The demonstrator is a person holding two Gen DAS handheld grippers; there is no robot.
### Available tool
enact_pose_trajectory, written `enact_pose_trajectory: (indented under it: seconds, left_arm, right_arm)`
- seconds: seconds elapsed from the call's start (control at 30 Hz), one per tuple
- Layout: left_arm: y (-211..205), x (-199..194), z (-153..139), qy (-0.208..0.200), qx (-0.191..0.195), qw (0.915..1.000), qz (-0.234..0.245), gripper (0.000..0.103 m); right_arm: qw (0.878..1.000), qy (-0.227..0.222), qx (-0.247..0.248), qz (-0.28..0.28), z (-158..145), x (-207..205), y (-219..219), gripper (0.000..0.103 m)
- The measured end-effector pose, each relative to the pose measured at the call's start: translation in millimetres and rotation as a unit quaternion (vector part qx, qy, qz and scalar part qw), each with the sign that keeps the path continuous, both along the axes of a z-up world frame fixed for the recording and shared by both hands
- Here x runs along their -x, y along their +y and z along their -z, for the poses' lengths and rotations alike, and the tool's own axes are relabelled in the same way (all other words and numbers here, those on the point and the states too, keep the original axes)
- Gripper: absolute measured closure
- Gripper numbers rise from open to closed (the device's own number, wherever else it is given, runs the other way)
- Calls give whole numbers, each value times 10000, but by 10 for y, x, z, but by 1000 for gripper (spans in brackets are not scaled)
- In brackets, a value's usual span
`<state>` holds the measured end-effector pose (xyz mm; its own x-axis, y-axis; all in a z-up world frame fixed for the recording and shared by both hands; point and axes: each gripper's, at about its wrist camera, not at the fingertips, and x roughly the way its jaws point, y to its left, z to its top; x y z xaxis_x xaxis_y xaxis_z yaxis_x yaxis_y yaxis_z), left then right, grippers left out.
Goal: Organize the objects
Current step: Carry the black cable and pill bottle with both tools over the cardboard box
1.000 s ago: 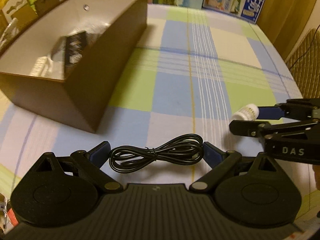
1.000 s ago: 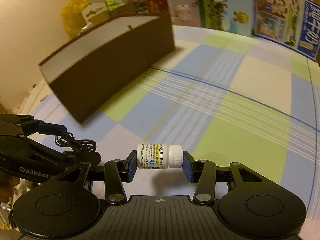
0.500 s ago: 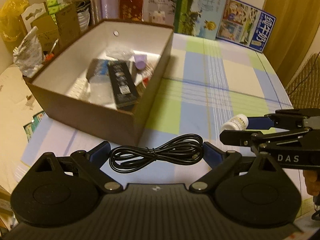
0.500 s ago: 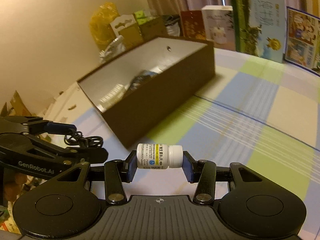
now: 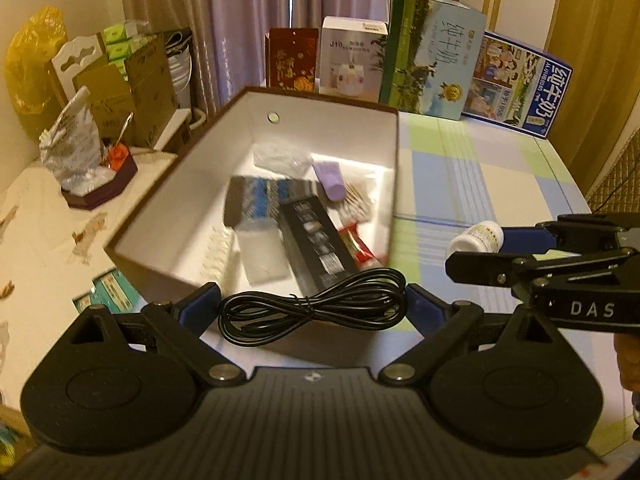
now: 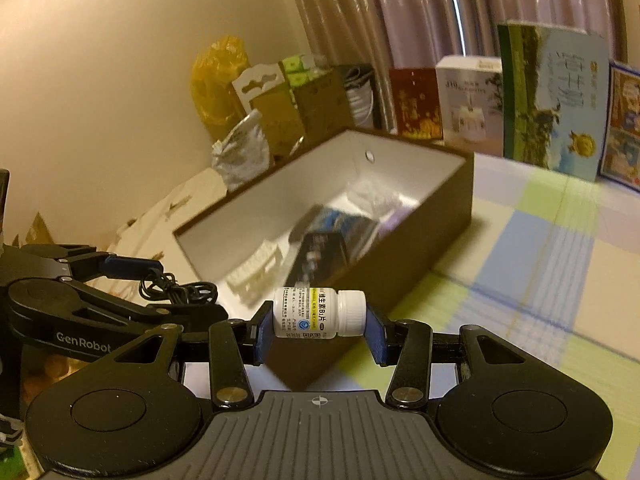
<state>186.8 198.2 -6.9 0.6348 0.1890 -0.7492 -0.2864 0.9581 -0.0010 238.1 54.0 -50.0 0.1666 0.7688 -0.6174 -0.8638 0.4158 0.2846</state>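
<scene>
Carrying both items to the box [image 5: 256, 168]: left gripper [image 5: 312, 310] jaws clamp the coiled cable [image 5: 312, 308], right gripper [image 6: 320, 322] jaws pinch the pill bottle [image 6: 318, 312] end to end. Cable looks above the near wall, probably; next, clear the rim and release inside.

Checked tablecloth [image 5: 472, 176], pale blue, green and cream. Along its far edge stood upright cartons: red packet [image 5: 293, 59], white box [image 5: 352, 60], green milk carton [image 5: 430, 54], blue carton [image 5: 520, 88]. Purple curtains [image 5: 256, 12] hung behind. Yellow bag [image 5: 28, 68] sat at far left.
</scene>
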Motion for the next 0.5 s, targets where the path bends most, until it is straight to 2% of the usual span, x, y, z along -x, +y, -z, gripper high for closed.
enact_pose_trajectory:
  seconds: [0.23, 0.5]
  left_arm:
    - [400, -256, -22, -83, -63, 9999, 74, 8]
    - [756, -688, 78, -1, -119, 9995, 278, 8]
  right_arm:
    - [9997, -122, -13, 194, -45, -119, 381, 59]
    - [9984, -214, 163, 506, 47, -349, 772, 59]
